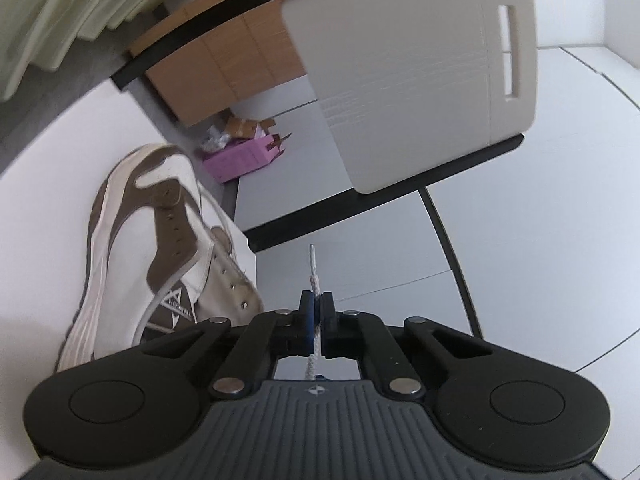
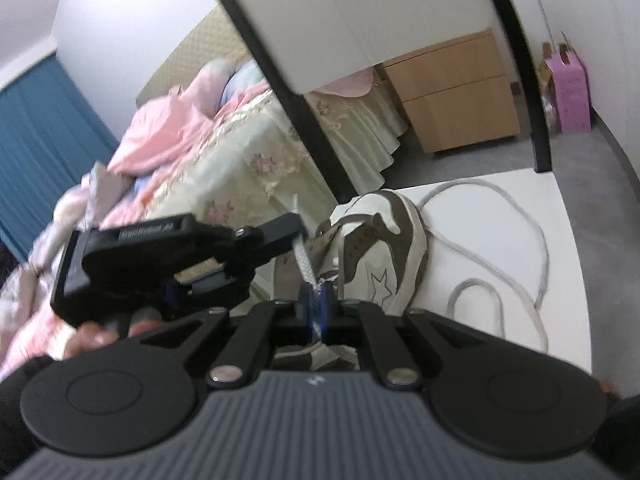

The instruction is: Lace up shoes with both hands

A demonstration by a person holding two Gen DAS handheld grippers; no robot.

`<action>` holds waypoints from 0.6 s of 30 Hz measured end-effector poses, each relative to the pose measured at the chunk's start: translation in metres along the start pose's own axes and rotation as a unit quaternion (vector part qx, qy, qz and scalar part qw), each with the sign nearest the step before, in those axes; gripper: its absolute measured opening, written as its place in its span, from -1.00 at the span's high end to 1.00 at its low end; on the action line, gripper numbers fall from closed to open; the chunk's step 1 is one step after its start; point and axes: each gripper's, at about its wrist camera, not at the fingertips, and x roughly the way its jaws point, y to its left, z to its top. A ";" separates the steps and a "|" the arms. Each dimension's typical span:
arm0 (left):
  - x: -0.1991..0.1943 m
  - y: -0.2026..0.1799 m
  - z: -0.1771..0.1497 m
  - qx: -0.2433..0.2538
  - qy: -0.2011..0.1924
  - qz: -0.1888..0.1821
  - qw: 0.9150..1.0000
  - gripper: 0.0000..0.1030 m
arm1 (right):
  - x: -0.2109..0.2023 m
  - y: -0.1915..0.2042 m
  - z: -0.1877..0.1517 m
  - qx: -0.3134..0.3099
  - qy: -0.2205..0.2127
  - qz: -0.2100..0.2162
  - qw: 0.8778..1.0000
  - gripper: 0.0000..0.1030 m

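Observation:
A brown and white sneaker (image 1: 152, 248) lies on the white table (image 1: 48, 184), its eyelets bare. In the left wrist view my left gripper (image 1: 317, 300) is shut on a white shoelace (image 1: 313, 276), whose clear tip sticks out past the pads. The right wrist view shows the same shoelace (image 2: 306, 268) running from my left gripper (image 2: 299, 236) down into my right gripper (image 2: 318, 300). The lace fills the narrow gap between the right gripper's blue pads. The sneaker (image 2: 380, 248) lies just behind both grippers.
A second grey-white lace (image 2: 500, 240) loops over the table (image 2: 560, 320) to the right of the sneaker. A white-backed chair (image 1: 420, 72) stands beyond the table edge. A bed (image 2: 180, 152), a wooden drawer unit (image 2: 452, 96) and a pink box (image 2: 572, 92) are farther off.

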 end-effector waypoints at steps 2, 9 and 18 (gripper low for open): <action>0.001 -0.005 0.000 0.017 -0.003 0.004 1.000 0.94 | -0.005 -0.007 0.002 0.026 -0.010 0.007 1.000 0.68; 0.000 -0.008 -0.006 0.042 0.020 0.004 0.999 0.94 | -0.013 -0.004 0.016 0.001 -0.042 0.021 0.999 0.37; 0.003 -0.009 -0.008 0.044 0.034 -0.005 0.998 0.94 | 0.017 0.014 0.005 -0.091 -0.004 -0.016 0.996 0.78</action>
